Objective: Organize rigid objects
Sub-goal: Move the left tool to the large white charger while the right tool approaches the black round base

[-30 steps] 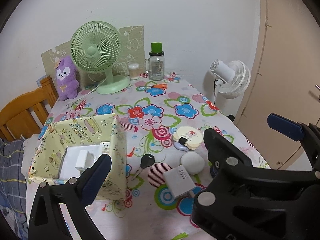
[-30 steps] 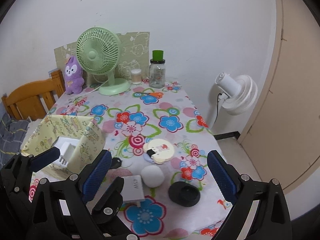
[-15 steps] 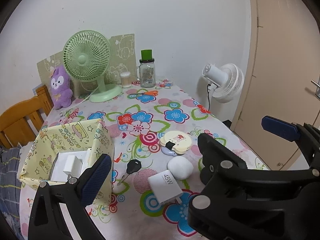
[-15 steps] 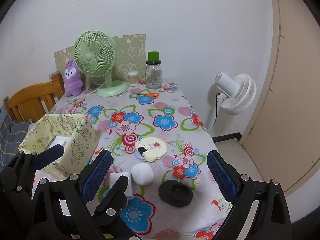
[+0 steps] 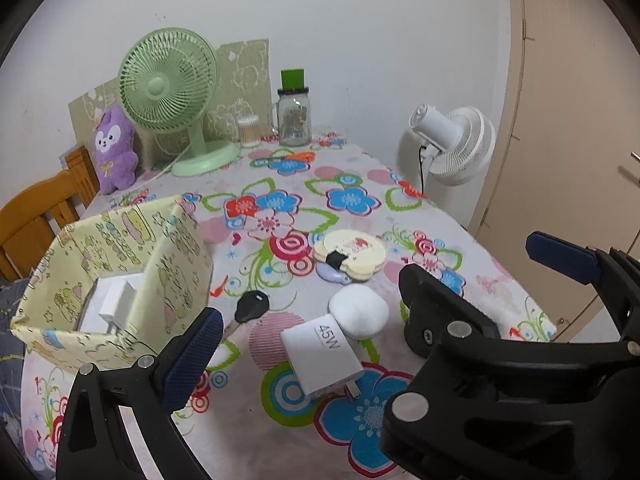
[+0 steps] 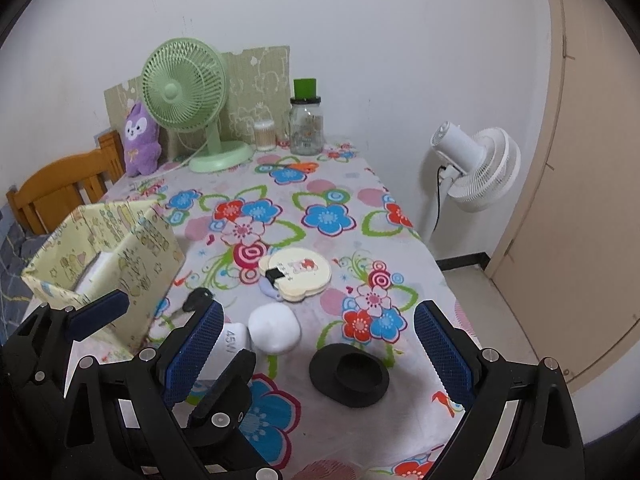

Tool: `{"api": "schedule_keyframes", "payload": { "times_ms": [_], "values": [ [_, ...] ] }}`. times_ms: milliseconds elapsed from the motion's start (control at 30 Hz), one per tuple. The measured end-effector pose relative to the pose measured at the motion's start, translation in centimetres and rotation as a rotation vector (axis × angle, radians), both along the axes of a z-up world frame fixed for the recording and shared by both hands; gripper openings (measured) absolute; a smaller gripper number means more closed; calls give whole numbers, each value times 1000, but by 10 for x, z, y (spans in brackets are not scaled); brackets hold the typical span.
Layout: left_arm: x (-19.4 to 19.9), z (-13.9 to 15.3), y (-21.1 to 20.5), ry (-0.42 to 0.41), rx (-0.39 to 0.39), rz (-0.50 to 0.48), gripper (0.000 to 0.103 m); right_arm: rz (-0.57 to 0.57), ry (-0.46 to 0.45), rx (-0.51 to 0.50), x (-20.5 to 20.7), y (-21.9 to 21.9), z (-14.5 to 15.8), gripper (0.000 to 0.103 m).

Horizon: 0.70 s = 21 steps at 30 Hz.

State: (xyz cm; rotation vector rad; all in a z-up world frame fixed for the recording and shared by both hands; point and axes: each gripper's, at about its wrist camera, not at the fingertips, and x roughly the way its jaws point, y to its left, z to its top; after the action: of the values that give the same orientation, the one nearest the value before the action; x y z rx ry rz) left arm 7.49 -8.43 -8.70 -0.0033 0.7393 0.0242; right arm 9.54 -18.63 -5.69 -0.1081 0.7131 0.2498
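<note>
Both tools are wide open w/ nothing in them. Your left tool (image 5: 372, 292) hangs over the near part of the bench (image 5: 360, 168); your right tool (image 6: 316, 348) sits beside it, just as spread.

Loose items cluster near the bench's near edge: the white charger (image 5: 322, 354) marked 45W, the white puff-shaped lump (image 5: 359, 316) touching it on the far side, the car key (image 5: 250, 308) between charger and box, and the cream compact (image 5: 350, 254) a bit further in. The yellow box (image 5: 120, 280) stands at the near-left corner, a white block and plug already inside.

Risks, as I judge them:
- Charger and lump touch, so if you close on the charger you may drag or roll the lump toward the near edge.
- Charger prongs point toward the near edge; a skewed grip on its smooth sides could let it twist out.
- The box looks like thin card, so clipping its wall w/ a finger on the way in could tip it or push it off the corner.
- The two tools are close; reaching w/ both at once invites a clash.

View differences: the right cam shows the black round dish (image 6: 349, 374) in full, near the right edge; in the left cam it's mostly behind the right tool. The left cam shows the charger whole and the box's inside; the right cam hides most of the charger behind a finger.
</note>
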Motion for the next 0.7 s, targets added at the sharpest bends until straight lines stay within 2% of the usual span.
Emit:
{"api": "schedule_keyframes", "payload": {
  "times_ms": [267, 467, 700],
  "values": [
    [4, -19, -5, 51, -23, -21, 101, -9, 12, -18, 6, -5, -21, 98],
    [8, -33, -10, 71, -8, -19, 101, -17, 22, -34, 9, -8, -33, 98],
    [15, -51, -7, 123, -29, -2, 96, -8, 64, -61, 14, -9, -49, 98]
  ]
}}
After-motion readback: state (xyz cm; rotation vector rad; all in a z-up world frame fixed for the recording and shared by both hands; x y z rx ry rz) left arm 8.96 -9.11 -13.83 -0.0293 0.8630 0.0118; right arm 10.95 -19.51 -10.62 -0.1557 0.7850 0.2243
